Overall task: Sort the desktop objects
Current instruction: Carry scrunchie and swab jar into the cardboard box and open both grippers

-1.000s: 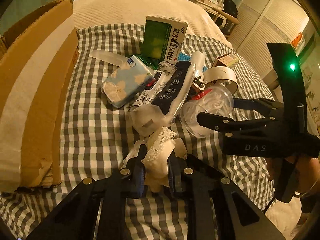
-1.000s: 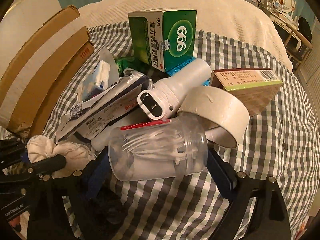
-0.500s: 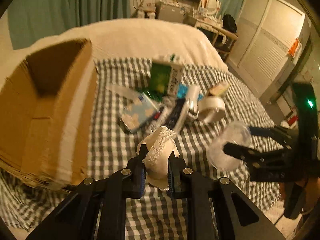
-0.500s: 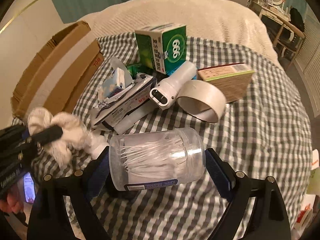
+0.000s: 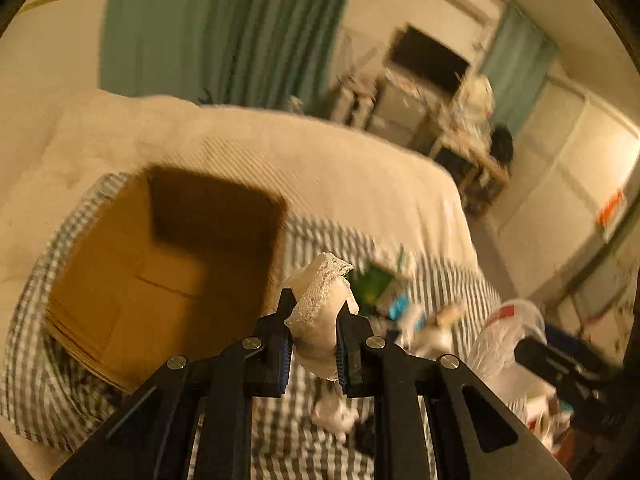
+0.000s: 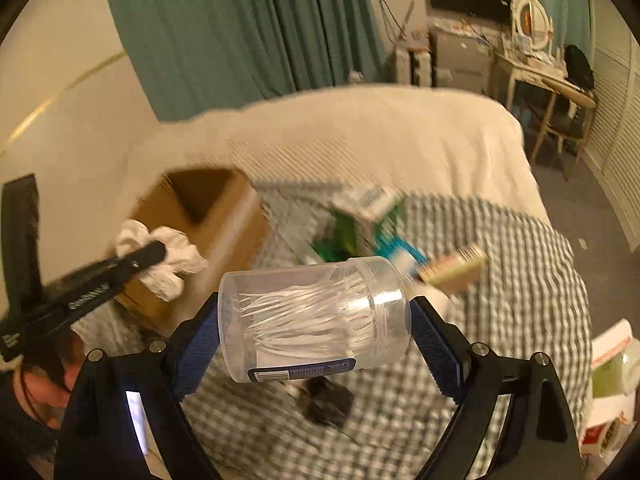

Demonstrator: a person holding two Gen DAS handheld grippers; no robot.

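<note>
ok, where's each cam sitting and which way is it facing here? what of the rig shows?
Left wrist: on the left gripper, looking forward and down along its fingers at the cardboard box and bed; shows its own fingers clamping a white lace cloth.
Right wrist: on the right gripper, facing forward and down over the checked sheet; shows its fingers holding a clear jar, plus the left gripper and a hand.
Shared: box, cloth, sheet, green curtain.
</note>
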